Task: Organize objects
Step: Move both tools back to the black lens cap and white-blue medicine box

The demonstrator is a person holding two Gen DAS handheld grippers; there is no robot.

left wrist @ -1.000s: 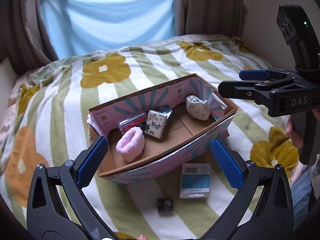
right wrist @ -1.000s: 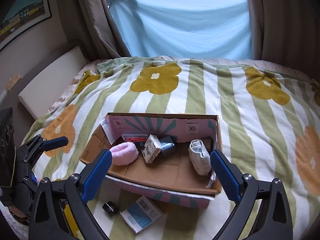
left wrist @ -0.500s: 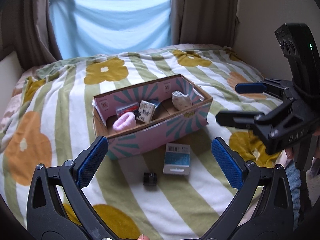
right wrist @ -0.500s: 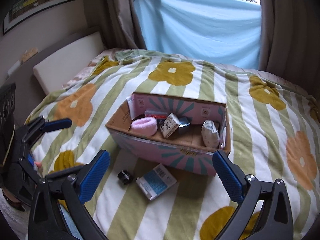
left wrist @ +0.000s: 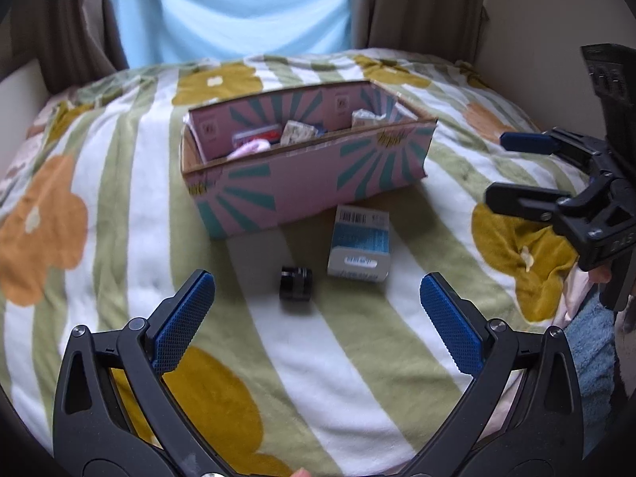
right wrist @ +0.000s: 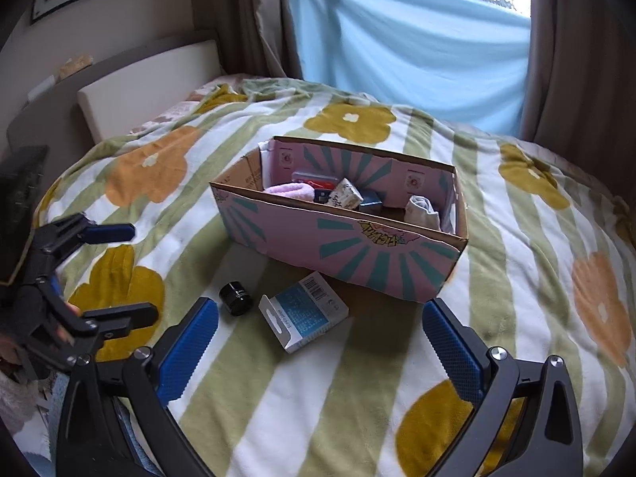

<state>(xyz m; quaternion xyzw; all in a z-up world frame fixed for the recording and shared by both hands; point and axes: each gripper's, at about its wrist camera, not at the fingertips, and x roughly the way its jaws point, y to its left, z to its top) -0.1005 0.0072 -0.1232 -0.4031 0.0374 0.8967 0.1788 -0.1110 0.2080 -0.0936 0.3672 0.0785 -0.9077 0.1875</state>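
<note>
- while both tools hang above the bed [left wrist: 131, 206] with nothing in them, the step in hand looks like a choice between the two things left outside the box.
- left hand-held gripper [left wrist: 317, 310], at the bottom of the left wrist view: jaws spread wide, empty, framing the small black jar [left wrist: 295, 283], which lies on its side just above them at frame centre.
- blue-and-white packet [left wrist: 361, 244], just right of the jar in that view, lies flat on the blanket close in front of the pink cardboard box [left wrist: 306, 175], not touching the jar.
- right hand-held gripper [right wrist: 320, 336], at the bottom of the right wrist view: jaws equally wide, holding nothing, with the packet [right wrist: 304, 312] sitting between and above its fingertips.
- next move, as i judge it: lower one tool over its nearer item, close on it, then lift over the box's near wall; the jar may roll on the soft blanket, so a squeeze across its round sides seems wise.
- left wrist view alone shows the barcode end of the packet and the other tool [left wrist: 556, 183] at the right edge.
- right wrist view alone looks down into the box [right wrist: 342, 246]: a pink fluffy item [right wrist: 287, 190], a white rolled sock [right wrist: 424, 210] and small packs between; the other tool [right wrist: 79, 278] sits at its left edge.
</note>
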